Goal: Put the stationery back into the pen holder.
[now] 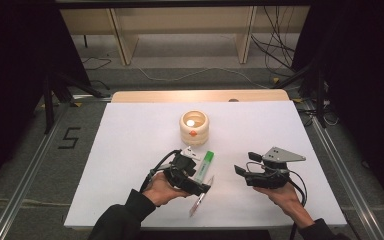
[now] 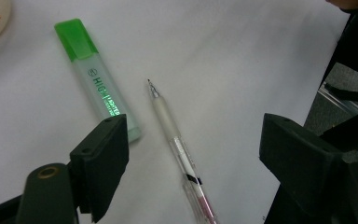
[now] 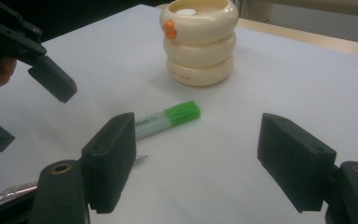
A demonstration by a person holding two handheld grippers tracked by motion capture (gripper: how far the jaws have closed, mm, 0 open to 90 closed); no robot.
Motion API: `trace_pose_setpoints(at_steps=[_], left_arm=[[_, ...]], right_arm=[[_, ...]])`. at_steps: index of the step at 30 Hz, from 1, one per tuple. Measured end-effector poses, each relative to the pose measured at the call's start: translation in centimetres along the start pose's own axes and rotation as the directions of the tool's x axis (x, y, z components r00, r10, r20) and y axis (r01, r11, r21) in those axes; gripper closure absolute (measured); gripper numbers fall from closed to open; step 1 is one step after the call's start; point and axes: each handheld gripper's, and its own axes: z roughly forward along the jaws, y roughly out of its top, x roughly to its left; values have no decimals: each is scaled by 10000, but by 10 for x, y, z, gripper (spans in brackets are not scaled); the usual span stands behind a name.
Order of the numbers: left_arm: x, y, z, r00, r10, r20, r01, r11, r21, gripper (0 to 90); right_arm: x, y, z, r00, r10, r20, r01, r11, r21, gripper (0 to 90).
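Note:
A green highlighter (image 1: 206,163) (image 2: 95,81) (image 3: 168,119) lies on the white table, its cap towards a cream ringed holder (image 1: 194,127) (image 3: 199,42). Beside it lies a clear pen with a pink end (image 1: 200,197) (image 2: 177,144). My left gripper (image 1: 198,175) (image 2: 193,158) hovers over the pen with its jaws wide apart; the pen shows between them on the table and neither pad touches it. To the right, my right gripper (image 1: 245,165) (image 3: 198,158) is open and holds nothing, pointing at the highlighter and holder.
The white board (image 1: 130,150) rests on a wooden table whose far edge (image 1: 200,95) shows behind it. The holder has an orange knob (image 3: 168,28) on its side. Beyond the table are shelf legs and cables on the floor.

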Motion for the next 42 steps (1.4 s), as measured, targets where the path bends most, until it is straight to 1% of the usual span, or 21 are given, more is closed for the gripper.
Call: trace_pose_setpoints(at_steps=[1,2,3,4,5,7,8,11,13,21,24,25,27,28,29,34,35,39,40,41,42], left_arm=[[0,0,1,10000,6,-65,-5,10000,65,246],[0,-1,2,9999,-101,-44,102,9999,101,255],[0,-2,3,10000,-39,-31,40,9998,181,270],[0,-2,4,10000,-95,-2,95,9998,197,281],[0,-3,5,10000,-31,13,31,9996,272,287],[-1,-3,6,9999,-71,93,67,9993,379,299],[-1,-4,7,9999,-138,100,135,9994,314,305],[-2,-4,8,9999,-38,135,31,9990,454,321],[-3,-5,10,9999,-73,126,66,9987,504,332],[-3,-8,18,9997,-199,130,186,9952,964,364],[-3,-8,20,9998,-118,145,101,9934,1144,386],[-4,-9,21,9998,-167,110,154,9934,1139,396],[-4,-9,24,10000,-35,15,32,9917,1284,420],[-5,-9,26,9999,-127,-5,126,9909,1337,428],[-4,-9,27,10000,-59,0,59,9894,1449,435],[-5,-10,34,9997,26,-251,17,9857,1682,476],[-5,-10,35,9997,-7,-261,50,9864,1643,486],[-7,-9,39,9995,76,-292,-22,9833,1819,517],[-8,-9,40,9995,156,-286,-99,9815,1913,522],[-9,-9,42,9994,157,-319,-94,9820,1887,527],[-10,-9,43,9994,152,-319,-87,9807,1952,530]], right_arm=[[0,0,0,10000,-2,1,2,10000,7,290],[0,0,0,10000,-8,3,8,10000,-1,289],[0,0,0,10000,2,3,-2,10000,3,289],[0,0,0,10000,-19,5,19,10000,-4,290],[0,0,0,10000,16,2,-16,10000,2,290],[0,0,0,10000,7,6,-7,10000,-14,289],[0,0,0,10000,13,20,-13,10000,16,289],[1,0,0,10000,-13,18,13,10000,17,290],[1,0,0,10000,-29,6,29,10000,5,289],[1,0,1,10000,-61,-1,61,10000,48,290],[2,0,1,10000,-77,-11,77,10000,48,289],[2,0,1,10000,-58,-25,58,10000,51,289],[2,-1,2,10000,-45,-21,46,10000,68,290],[2,-1,2,10000,-39,-23,39,10000,57,289],[2,-1,2,10000,-33,-38,33,10000,56,289],[2,-1,2,10000,-39,-33,39,10000,59,290],[2,-1,2,10000,-56,-11,56,10000,79,289],[2,-1,2,10000,-88,-46,89,9999,83,289],[2,-1,2,10000,-75,-30,76,9999,100,290],[2,-1,2,10000,-98,-10,98,9999,106,290],[3,-1,2,10000,-86,-19,86,9999,105,289]])
